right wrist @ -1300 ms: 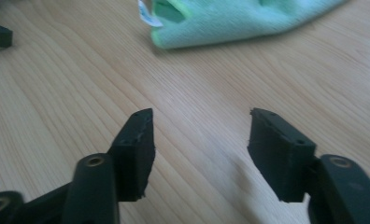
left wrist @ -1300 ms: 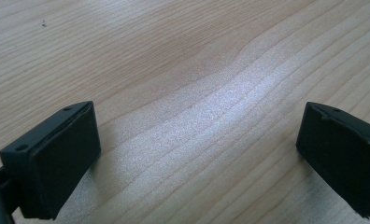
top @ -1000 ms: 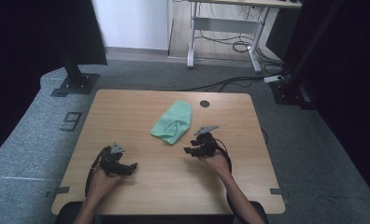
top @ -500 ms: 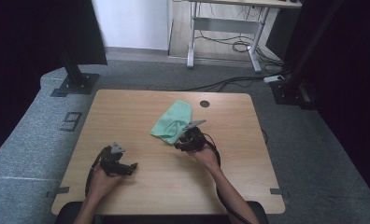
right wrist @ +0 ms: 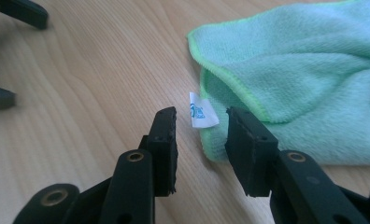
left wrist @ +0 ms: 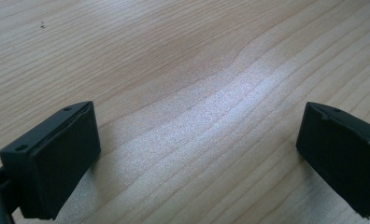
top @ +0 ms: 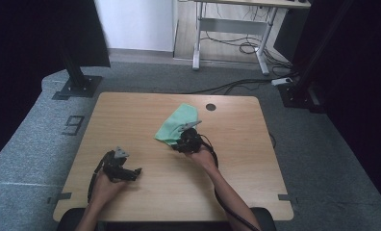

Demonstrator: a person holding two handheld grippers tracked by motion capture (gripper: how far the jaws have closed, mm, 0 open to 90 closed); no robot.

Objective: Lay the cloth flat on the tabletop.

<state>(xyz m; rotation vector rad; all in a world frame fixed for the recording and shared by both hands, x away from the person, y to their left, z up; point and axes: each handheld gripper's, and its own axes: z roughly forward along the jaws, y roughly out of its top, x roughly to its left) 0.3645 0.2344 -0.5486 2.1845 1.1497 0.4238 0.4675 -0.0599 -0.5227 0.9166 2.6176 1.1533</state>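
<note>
Green cloth (top: 177,126) lies crumpled mid-desk (top: 131,110), white label (right wrist: 202,114) at near corner. Right gripper (right wrist: 201,135) jaws narrow, just been closing, straddling label, pads not yet pressing cloth. Left gripper (left wrist: 197,154) wide, over bare desk, nothing between jaws. Risk: jaws catch label alone, or pinch one layer only; cloth drags, slips out

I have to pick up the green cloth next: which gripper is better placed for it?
Right. The right gripper sits at the green cloth's near corner, jaws just closing around its white tag. The left gripper rests apart over bare table.
</note>
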